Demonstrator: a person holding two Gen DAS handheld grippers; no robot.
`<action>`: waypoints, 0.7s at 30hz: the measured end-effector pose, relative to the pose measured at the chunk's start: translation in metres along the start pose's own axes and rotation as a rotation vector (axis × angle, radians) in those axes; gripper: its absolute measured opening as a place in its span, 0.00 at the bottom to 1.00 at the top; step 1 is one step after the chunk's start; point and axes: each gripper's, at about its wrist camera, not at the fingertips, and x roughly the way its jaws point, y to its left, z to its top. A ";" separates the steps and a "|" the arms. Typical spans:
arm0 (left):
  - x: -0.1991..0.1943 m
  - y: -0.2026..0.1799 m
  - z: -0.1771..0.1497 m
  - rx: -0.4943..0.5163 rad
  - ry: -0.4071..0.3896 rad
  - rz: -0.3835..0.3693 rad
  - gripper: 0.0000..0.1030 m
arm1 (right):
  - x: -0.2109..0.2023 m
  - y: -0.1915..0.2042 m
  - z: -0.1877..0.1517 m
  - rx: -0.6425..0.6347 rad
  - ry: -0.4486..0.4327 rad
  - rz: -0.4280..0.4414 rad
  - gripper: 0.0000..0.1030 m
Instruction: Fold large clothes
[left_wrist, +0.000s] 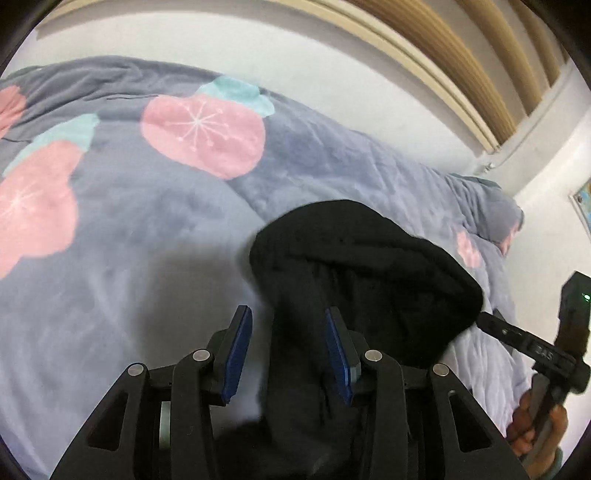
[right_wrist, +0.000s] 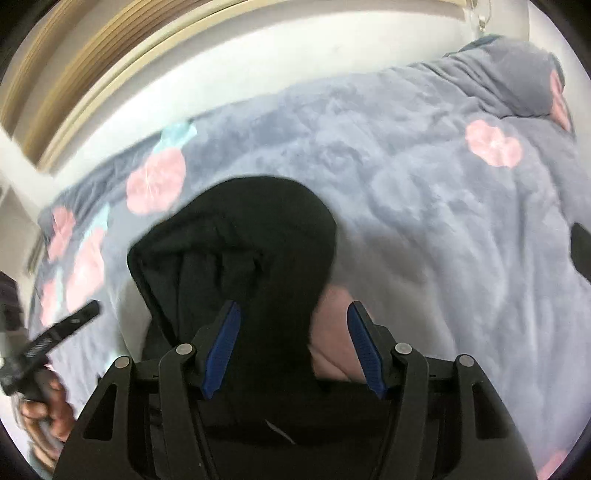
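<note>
A grey-blue quilt (left_wrist: 155, 236) with pink round fruit prints covers the bed and fills most of both views, running up to a white wall (left_wrist: 258, 48) with a wood-slatted frame (left_wrist: 461, 62) above. On the quilt lies the black hooded garment (left_wrist: 362, 266), its rounded hood pointing toward the wall and its body reaching back under both cameras. The left gripper (left_wrist: 288, 350) stands open, its blue-padded fingers spread over the hood's left edge, cloth between them but not pinched. The right gripper (right_wrist: 293, 349) is likewise open, with black cloth and a pink print showing between its fingers.
</note>
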 end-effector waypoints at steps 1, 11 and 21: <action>0.012 -0.001 0.006 -0.001 0.006 0.005 0.40 | 0.004 0.001 0.004 0.002 -0.001 -0.009 0.62; 0.078 0.020 0.031 -0.105 0.030 0.017 0.08 | 0.063 -0.002 0.020 -0.022 0.074 -0.049 0.11; 0.095 0.113 -0.018 -0.436 0.126 -0.189 0.11 | 0.096 -0.039 -0.015 0.010 0.176 0.010 0.07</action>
